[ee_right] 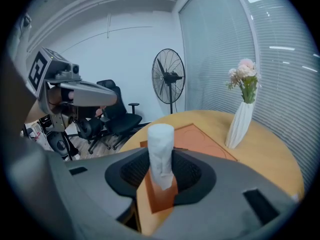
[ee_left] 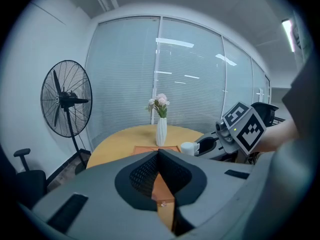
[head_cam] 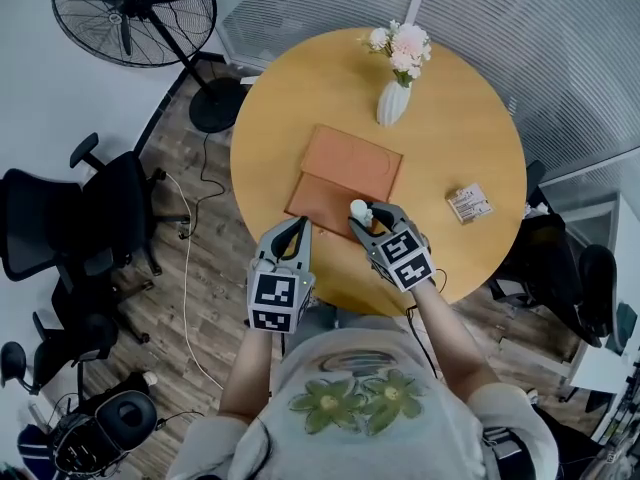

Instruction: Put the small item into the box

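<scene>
A small white cylinder-shaped item (head_cam: 358, 208) stands upright between the jaws of my right gripper (head_cam: 364, 216), which is shut on it, over the near edge of the flat orange box (head_cam: 345, 173). In the right gripper view the item (ee_right: 161, 154) sticks up out of the right gripper (ee_right: 161, 173), with the box (ee_right: 197, 138) behind it. My left gripper (head_cam: 297, 228) hangs at the box's near left corner, its jaws together and nothing in them. The left gripper view shows its own tips (ee_left: 159, 155) meeting, the box (ee_left: 162, 191) below, and the item (ee_left: 188, 147) to the right.
The box lies on a round wooden table (head_cam: 470, 128). A white vase of flowers (head_cam: 392, 100) stands behind the box, and a small packet (head_cam: 468, 203) lies at the right. A floor fan (head_cam: 135, 13) and black office chairs (head_cam: 90, 218) stand to the left.
</scene>
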### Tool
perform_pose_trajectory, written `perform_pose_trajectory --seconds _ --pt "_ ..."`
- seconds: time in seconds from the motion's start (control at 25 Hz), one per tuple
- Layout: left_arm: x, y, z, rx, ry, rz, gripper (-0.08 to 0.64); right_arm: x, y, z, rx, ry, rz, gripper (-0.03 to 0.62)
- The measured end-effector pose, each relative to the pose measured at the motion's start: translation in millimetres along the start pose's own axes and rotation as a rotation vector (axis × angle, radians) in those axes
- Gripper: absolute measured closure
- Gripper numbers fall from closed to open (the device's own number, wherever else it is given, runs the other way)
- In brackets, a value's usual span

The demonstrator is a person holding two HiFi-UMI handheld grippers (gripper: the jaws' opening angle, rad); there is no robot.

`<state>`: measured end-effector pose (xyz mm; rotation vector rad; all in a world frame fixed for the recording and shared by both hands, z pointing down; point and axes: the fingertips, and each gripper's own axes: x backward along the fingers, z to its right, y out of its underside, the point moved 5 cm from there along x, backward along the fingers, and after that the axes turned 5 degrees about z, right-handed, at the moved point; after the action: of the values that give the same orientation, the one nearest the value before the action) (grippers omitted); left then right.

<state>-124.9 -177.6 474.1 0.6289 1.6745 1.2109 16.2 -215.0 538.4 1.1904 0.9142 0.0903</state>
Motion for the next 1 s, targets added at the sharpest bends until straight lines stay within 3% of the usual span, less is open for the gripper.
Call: perform_pose_trajectory --seconds 1.0 --pt "-10 15 -17 0.036 -0.016 -0.029 0.56 -61 24 3 0.049 -0.058 -0.133 0.446"
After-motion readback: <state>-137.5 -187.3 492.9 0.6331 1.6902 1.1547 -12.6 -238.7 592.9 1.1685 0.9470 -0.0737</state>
